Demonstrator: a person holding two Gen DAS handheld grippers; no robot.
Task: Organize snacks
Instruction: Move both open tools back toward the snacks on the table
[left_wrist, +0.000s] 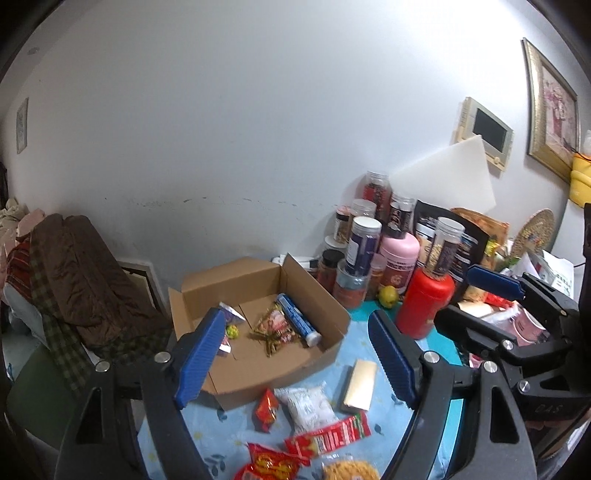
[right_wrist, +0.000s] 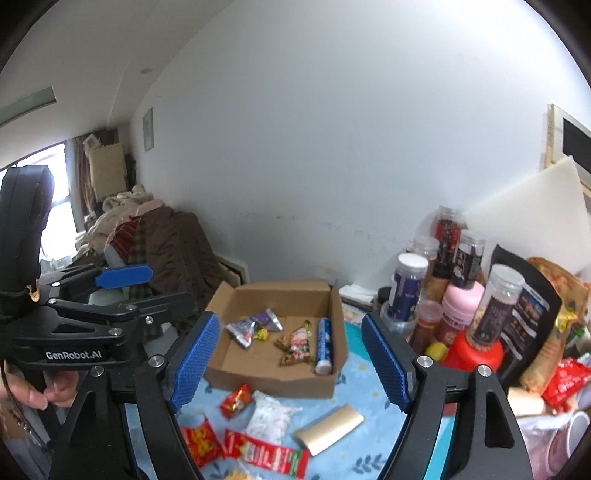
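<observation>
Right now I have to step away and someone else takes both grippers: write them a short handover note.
Left gripper open, empty, above the table in front of the cardboard box.
Right gripper open, empty, beside it.
Done: blue tube, patterned triangular packet, two silver-purple packets and a yellow-green candy lie in the box.
Left on the blue cloth: small red packet, white packet, gold bar, long red wrapper, red-yellow bag.

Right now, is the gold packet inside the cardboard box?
No, the gold packet lies on the blue tablecloth in front of the cardboard box, outside its walls.
</observation>
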